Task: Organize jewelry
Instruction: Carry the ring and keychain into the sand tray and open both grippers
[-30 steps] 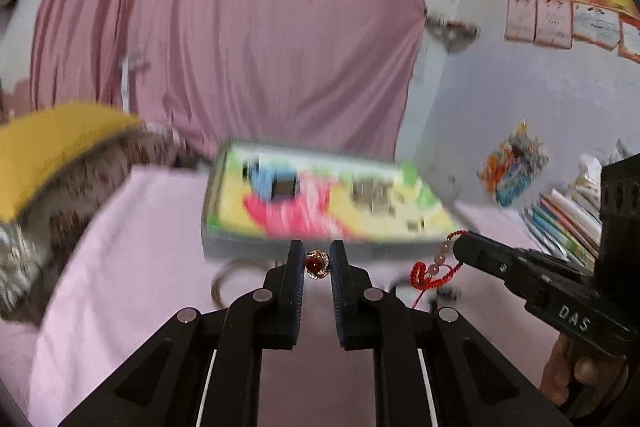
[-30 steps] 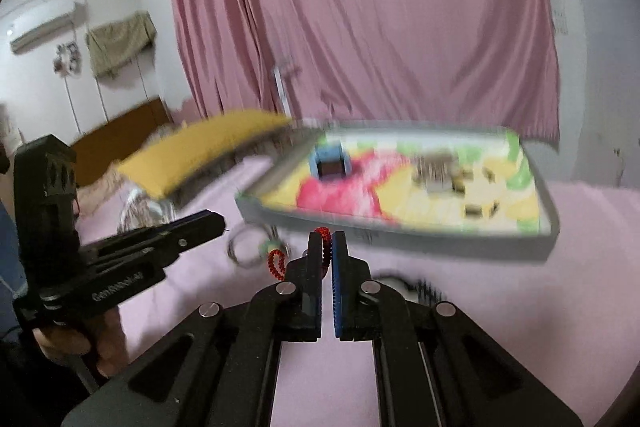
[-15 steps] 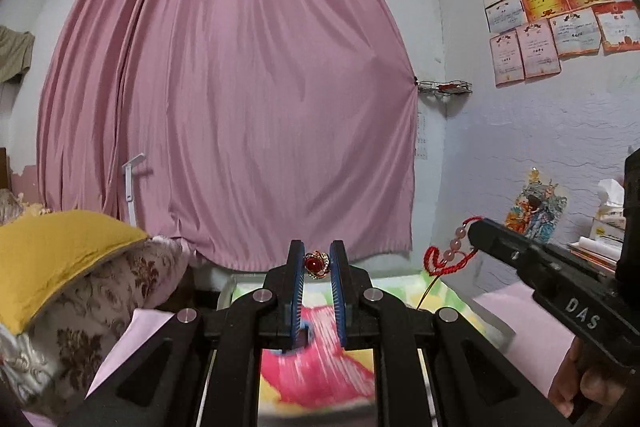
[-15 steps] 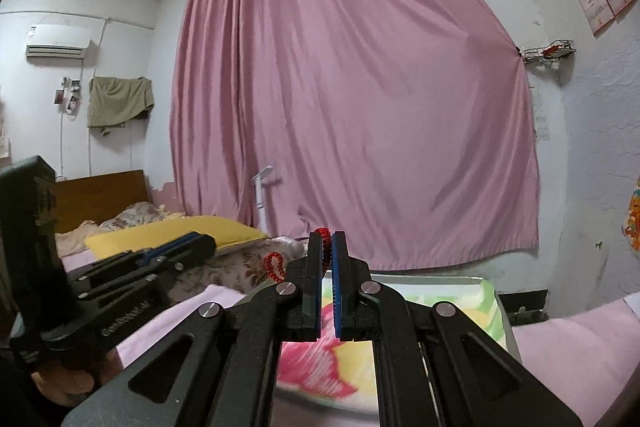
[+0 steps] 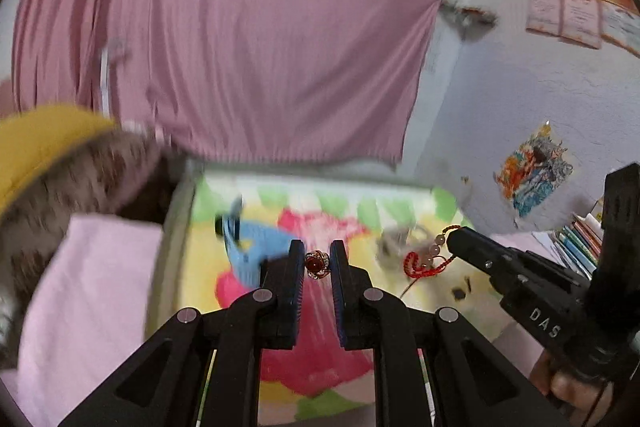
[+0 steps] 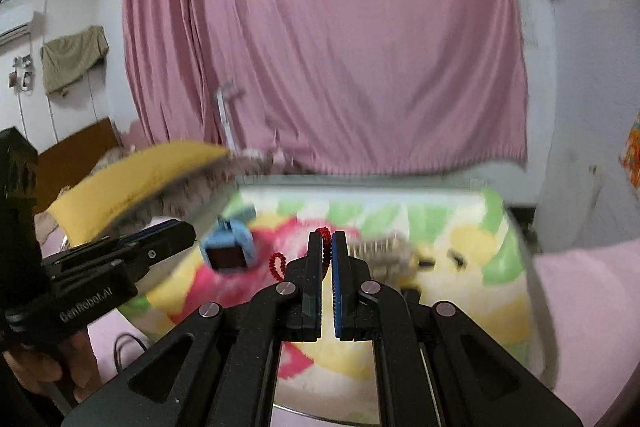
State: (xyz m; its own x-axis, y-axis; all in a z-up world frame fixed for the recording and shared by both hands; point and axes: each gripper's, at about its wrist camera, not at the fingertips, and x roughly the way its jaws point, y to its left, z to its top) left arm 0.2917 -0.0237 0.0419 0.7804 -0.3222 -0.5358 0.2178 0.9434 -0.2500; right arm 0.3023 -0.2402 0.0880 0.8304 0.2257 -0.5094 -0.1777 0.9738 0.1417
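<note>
My left gripper (image 5: 317,254) is shut on a gold ring with a red stone (image 5: 317,264), held above a colourful tray (image 5: 188,227). My right gripper (image 6: 327,241) is shut on a red beaded bracelet (image 6: 277,264) that loops out to its left; in the left wrist view the same bracelet (image 5: 425,258) hangs from the right gripper's tip with pale beads and a red knot. Both grippers hover over the tray (image 6: 500,211). A blue watch (image 6: 229,247) lies in the tray's left part, and small blurred trinkets (image 6: 394,251) lie further right.
The tray rests on a pink bedspread (image 5: 88,287). A yellow pillow (image 5: 36,143) on a patterned cushion lies at the left. A pink curtain (image 6: 320,47) hangs behind. Books (image 5: 580,239) stand at the right. A hand (image 6: 44,367) grips the left tool.
Both views first tilted up toward the curtain, then dropped back down. The tray now lies closer under both grippers. Ring and bracelet stay gripped.
</note>
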